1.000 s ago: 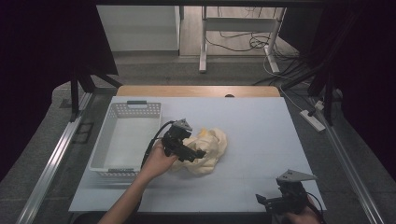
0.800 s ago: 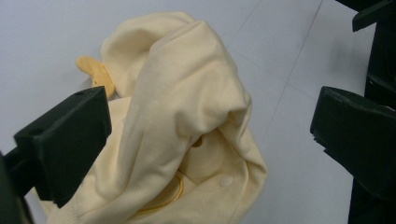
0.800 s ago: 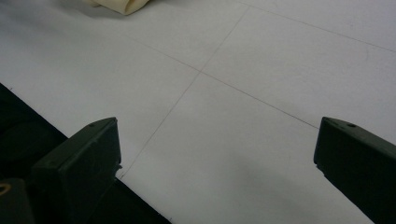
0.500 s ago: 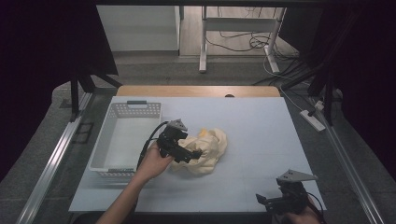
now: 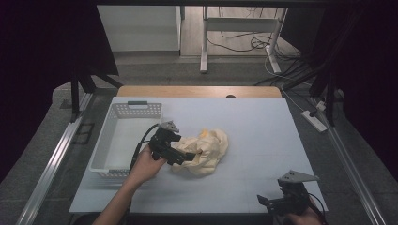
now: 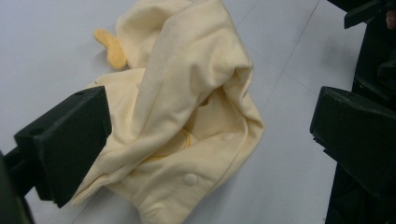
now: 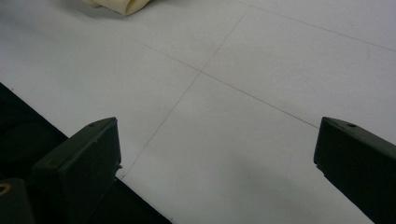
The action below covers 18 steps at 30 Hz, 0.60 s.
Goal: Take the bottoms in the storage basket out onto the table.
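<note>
— Where was the yellow garment (image 5: 202, 151)?

— It lay crumpled on the pale table (image 5: 263, 140), about the middle and a little to the left, just beside the white basket (image 5: 123, 140). In the left gripper view you could see buttons on it and a small orange-yellow tab sticking out at the top edge.

— And the left gripper (image 5: 180, 156)?

— It was over the garment's left side, held by the person's left hand (image 5: 145, 161). Its jaws were spread wide — one touched or just overlapped the left edge of the cloth in its own view, the other stood well off to the right over bare table. They were pinching nothing.

— Could you tell whether the lower jaw was pressing on the fabric?

— No, only that it was right at the folded edge.

— What about the right gripper (image 5: 268, 202)?

— It was at the near right corner of the table, well apart from the garment. Its jaws were also spread, with only bare table surface between them — a corner of the yellow cloth showed far off at the top of its view.

— And the basket?

— Upright on the left side of the table, with nothing visible inside.
</note>
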{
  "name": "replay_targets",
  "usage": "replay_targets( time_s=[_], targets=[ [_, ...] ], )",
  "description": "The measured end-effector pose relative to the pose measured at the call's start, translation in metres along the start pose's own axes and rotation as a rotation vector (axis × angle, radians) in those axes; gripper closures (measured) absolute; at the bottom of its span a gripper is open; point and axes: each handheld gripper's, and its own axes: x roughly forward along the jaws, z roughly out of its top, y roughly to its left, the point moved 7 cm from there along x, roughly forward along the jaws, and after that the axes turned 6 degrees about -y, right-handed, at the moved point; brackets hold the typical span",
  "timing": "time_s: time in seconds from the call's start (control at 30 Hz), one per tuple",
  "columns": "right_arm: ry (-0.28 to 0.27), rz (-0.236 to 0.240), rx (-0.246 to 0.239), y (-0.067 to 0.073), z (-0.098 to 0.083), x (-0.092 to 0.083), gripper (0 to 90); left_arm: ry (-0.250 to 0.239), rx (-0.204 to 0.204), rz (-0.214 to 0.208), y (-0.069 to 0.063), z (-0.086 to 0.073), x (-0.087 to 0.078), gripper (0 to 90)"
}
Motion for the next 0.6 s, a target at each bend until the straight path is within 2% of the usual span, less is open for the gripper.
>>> replay_targets(
  time_s=[0.6],
  targets=[
    [-0.001,0.009,0.027,-0.002,0.0,0.0,1.0,0.02,-0.01,0.001,-0.004,-0.013,-0.006,1.0]
  ],
)
